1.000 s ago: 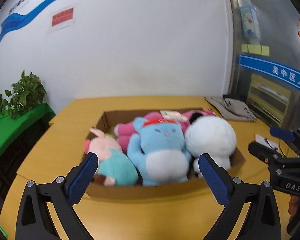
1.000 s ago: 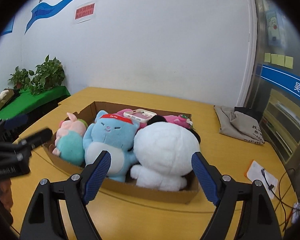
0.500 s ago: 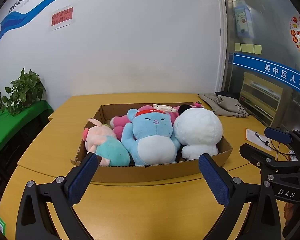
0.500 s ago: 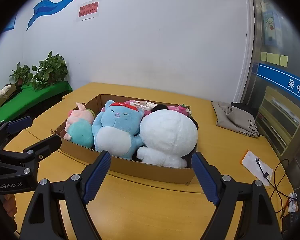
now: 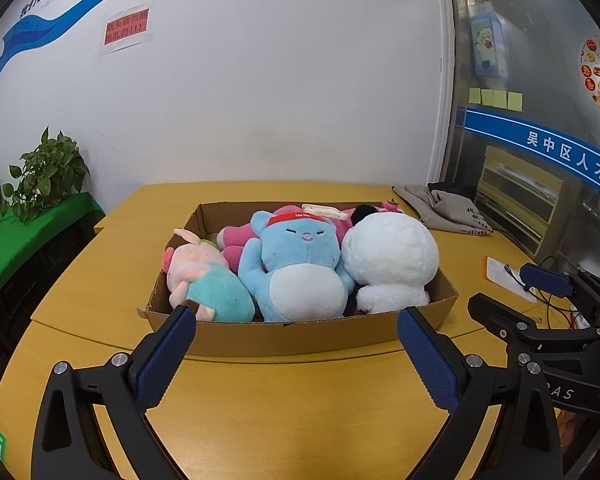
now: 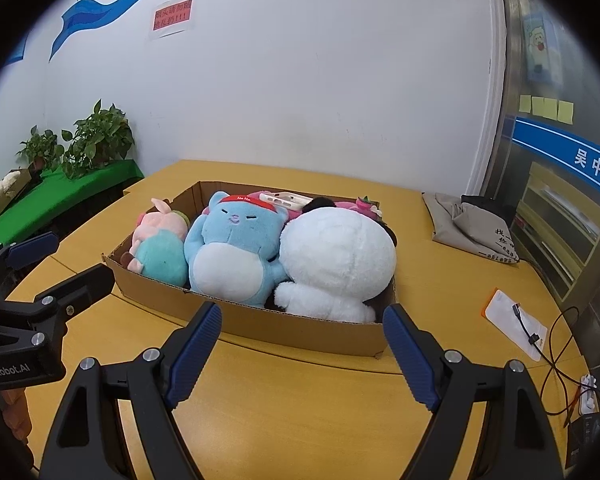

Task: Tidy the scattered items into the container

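A shallow cardboard box (image 5: 284, 336) (image 6: 300, 330) stands on the yellow table. It holds a blue plush with a red headband (image 5: 300, 264) (image 6: 236, 256), a white plush (image 5: 392, 264) (image 6: 336, 264), a pink and teal plush (image 5: 204, 280) (image 6: 160, 244), a pink plush (image 5: 236, 244) behind them and a white phone case (image 5: 324, 211) (image 6: 286, 200) on top. My left gripper (image 5: 296, 352) is open and empty, in front of the box. My right gripper (image 6: 302, 344) is open and empty too, just short of the box's near wall.
A grey cloth bag (image 5: 444, 208) (image 6: 472, 224) lies at the back right. A white card with a cable (image 6: 516, 324) (image 5: 508, 276) lies right of the box. Potted plants on a green ledge (image 5: 40, 176) (image 6: 92, 140) stand to the left. The wall is behind the table.
Both grippers have pulled back and away from the box, which now looks smaller and farther. Both stay open and empty.
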### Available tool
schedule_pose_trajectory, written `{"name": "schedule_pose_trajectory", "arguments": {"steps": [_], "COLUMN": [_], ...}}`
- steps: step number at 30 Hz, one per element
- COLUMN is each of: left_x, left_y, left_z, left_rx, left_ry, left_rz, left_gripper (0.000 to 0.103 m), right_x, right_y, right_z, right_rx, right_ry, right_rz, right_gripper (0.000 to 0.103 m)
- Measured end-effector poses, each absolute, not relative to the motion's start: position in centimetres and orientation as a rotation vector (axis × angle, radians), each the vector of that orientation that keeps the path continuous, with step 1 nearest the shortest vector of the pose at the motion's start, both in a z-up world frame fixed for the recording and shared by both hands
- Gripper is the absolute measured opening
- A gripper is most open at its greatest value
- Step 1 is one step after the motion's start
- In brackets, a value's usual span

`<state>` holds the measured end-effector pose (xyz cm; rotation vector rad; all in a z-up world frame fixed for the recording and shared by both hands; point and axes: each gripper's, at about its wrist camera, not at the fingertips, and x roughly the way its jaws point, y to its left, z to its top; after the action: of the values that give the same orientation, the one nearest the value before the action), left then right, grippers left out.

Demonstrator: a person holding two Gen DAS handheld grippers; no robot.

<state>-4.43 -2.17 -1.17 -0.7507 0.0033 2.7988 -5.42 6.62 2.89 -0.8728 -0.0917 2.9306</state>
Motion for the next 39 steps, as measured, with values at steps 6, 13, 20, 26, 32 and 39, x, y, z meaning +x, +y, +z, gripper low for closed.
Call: {"name": "schedule_pose_trajectory", "arguments": {"steps": [6, 13, 20, 26, 32, 39], "left_x": [-4.7, -5.3, -5.7, -5.7, -5.7, -5.6], "left_y": [-2.2, -2.6, -2.3, -1.8, -1.6, -0.9], "left_z": [-1.4, -2.1, -2.7, -3.0, -3.1, -3.5], "left_rx": [-0.764, -0.812, -0.839, -0.849, -0.867, -0.892], "left_ry": [-0.002, -0.022, -0.018, 0.006, -0.001, 0.02], "left_rz": [2.797, 2.795, 2.779, 2.77, 2.781, 2.74], "left_gripper": [0.102, 0.102, 0.102, 0.102, 0.102, 0.102], "right_x": [-5.5, -5.7, -6.0, -5.9, -6.0, -6.1], "right_y": [6.8, 7.1, 7.5, 7.8, 8.2, 8.5], "right_z": [2.6, 2.2, 1.7, 1.5, 1.1, 0.7], "right_rx": [-0.884, -0.899, -0.919, -0.926, -0.942, -0.96], "right_ry": [-0.087, -0.066, -0.05, -0.048, -0.033, -0.025], "right_rz": [2.929, 2.928, 2.921, 2.918, 2.911, 2.902], "right_gripper": [0.083, 0.083, 0.083, 0.083, 0.083, 0.083]}}
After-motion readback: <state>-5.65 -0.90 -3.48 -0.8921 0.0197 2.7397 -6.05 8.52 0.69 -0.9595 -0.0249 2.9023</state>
